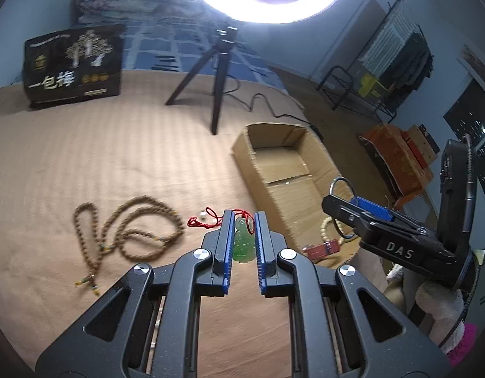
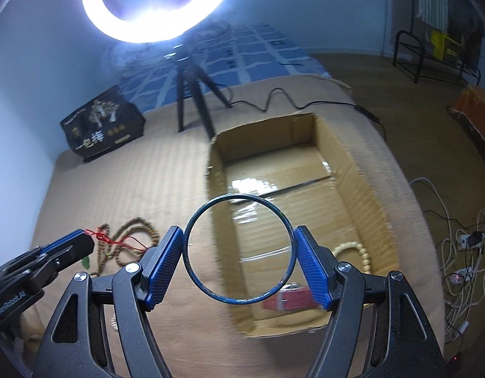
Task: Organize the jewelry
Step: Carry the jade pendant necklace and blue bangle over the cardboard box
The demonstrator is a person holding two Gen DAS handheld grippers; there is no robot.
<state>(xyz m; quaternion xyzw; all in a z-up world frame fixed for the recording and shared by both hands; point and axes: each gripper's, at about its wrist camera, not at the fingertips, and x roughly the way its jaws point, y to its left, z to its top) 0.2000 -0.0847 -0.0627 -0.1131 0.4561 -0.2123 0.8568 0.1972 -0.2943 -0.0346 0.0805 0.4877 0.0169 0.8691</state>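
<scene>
Gripping a green pendant (image 1: pixel 244 242) on red cord, the left gripper (image 1: pixel 244 236) is hovering above the bed (image 1: pixel 116 163). Over the cardboard box (image 2: pixel 378 220), the right gripper (image 2: pixel 239 263) is pinching a blue bangle (image 2: pixel 239 247). Cream beads (image 2: pixel 357 253) and a red item (image 2: pixel 292 297), partly hidden, are lying inside; a brown bead necklace (image 1: pixel 129 230) is waiting mid-bed.

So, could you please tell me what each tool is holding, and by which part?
Left tool grips the green pendant by its sides; right tool clamps the blue bangle across its outer rim.
</scene>
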